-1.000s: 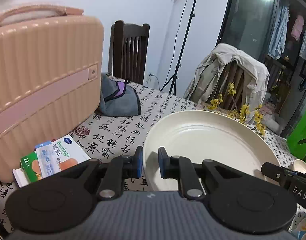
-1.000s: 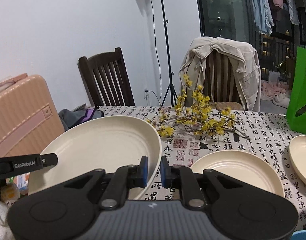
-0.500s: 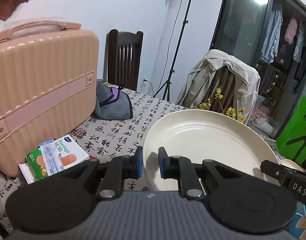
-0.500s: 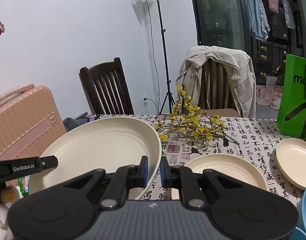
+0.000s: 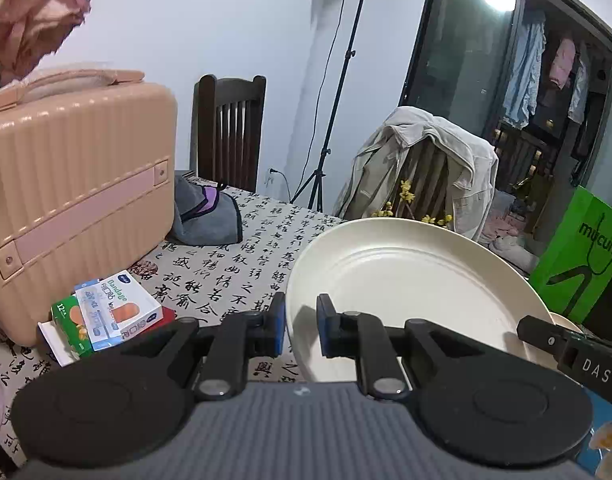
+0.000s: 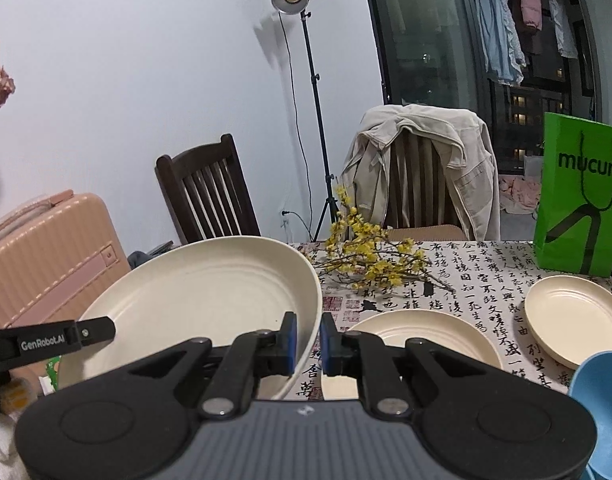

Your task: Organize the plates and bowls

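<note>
A large cream plate hangs tilted above the table, held by both grippers. My left gripper is shut on its left rim, and my right gripper is shut on its right rim. The same plate fills the left of the right wrist view. On the table below lie a medium cream plate and a smaller cream plate. A blue bowl shows at the lower right edge.
A pink suitcase stands at the left with bandage boxes in front and a grey cloth beside it. A yellow flower branch lies mid-table, and a green bag stands far right. Two chairs are behind the table.
Both grippers have risen and drifted right with the large plate held between them. The blue bowl and more of the green bag have come into view.
</note>
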`<action>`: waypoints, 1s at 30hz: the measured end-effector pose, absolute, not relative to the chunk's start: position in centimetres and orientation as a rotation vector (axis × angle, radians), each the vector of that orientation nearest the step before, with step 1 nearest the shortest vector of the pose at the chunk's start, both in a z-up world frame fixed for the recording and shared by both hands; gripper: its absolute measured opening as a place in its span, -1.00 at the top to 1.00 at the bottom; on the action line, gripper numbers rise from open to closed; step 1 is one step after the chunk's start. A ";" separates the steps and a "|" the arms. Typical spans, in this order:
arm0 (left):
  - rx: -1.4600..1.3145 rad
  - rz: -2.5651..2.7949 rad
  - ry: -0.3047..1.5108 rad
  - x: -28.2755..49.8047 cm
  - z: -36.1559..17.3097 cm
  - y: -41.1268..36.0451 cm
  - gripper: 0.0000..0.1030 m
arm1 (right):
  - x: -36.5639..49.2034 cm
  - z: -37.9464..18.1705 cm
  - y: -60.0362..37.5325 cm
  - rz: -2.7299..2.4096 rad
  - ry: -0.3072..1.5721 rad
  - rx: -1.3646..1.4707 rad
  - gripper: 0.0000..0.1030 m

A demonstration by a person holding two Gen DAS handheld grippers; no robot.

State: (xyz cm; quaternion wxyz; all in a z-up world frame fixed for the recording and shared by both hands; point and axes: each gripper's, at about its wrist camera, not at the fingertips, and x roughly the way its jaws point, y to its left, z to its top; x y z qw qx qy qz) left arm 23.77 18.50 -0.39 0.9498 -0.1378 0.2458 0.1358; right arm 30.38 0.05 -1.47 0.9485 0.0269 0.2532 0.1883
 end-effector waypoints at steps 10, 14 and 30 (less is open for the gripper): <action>-0.259 0.250 0.465 22.0 0.9 15.7 0.70 | 28.2 -0.4 -2.9 0.368 0.482 0.062 0.77; -0.255 0.236 0.455 21.5 1.3 14.7 0.70 | 27.5 -0.2 -4.1 0.361 0.474 0.071 0.77; -0.217 0.189 0.422 20.0 1.8 10.2 0.70 | 25.2 0.5 -9.4 0.343 0.435 0.122 0.77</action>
